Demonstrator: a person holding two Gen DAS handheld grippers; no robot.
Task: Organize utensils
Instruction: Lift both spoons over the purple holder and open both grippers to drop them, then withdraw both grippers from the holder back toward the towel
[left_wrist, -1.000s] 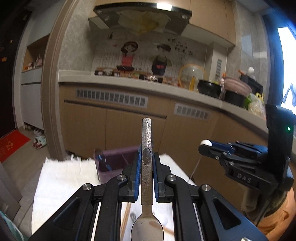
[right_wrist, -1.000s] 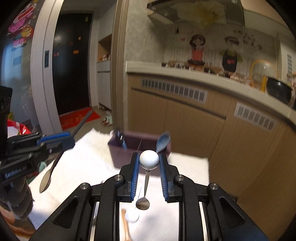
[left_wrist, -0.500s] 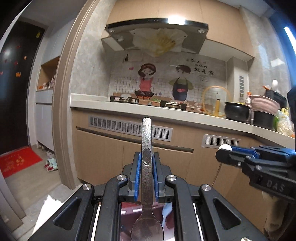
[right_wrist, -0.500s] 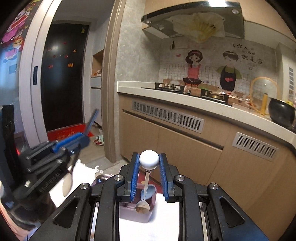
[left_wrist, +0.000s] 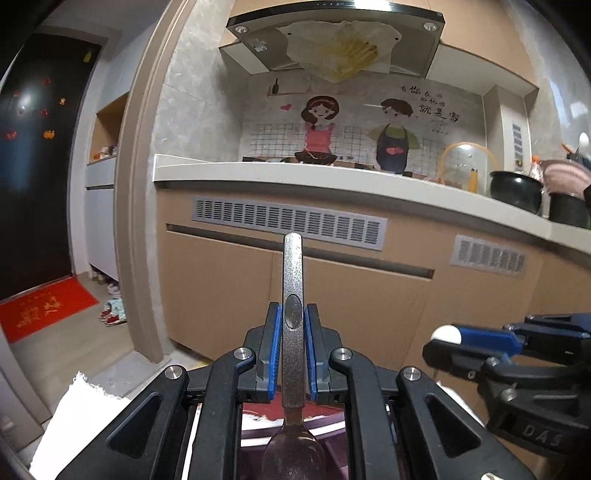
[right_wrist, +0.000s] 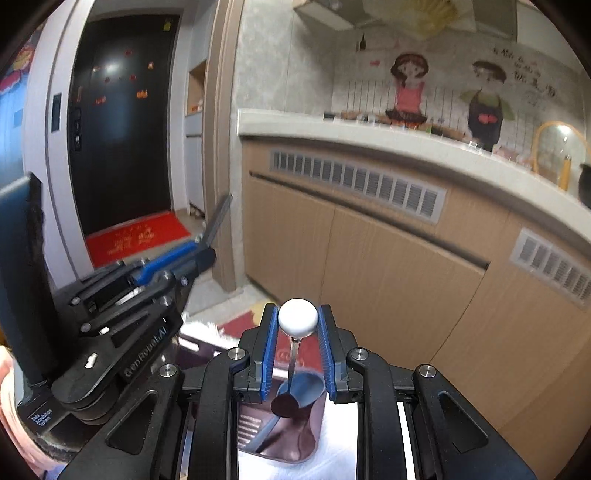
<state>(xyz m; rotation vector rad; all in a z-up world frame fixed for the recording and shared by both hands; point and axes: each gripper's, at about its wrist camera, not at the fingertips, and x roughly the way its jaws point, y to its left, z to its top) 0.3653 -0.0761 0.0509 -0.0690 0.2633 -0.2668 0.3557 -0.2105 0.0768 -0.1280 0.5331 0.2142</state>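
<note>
1. Kitchen backdrop – tan cabinets (left_wrist: 258, 291) with grey vent grilles, pale countertop (left_wrist: 332, 177), cartoon couple on tiled wall, range hood above, dark door with red mat at left.
2. White cloth (left_wrist: 74, 417) below, maroon utensil bin (right_wrist: 291, 439) on it, blue spoon already inside.
3. Left gripper (left_wrist: 293, 354) clamped tight on metal spoon (left_wrist: 293, 332) – long axis along the fingers, flat handle pointing up and forward, bowl back toward camera, over the bin.
4. Right gripper (right_wrist: 297, 354) closed on white-knobbed spoon (right_wrist: 297, 321) – knob pinched between blue pads, thin stem hanging down, small bowl just above the bin's opening.
5. Both grippers side by side, near each other.
</note>
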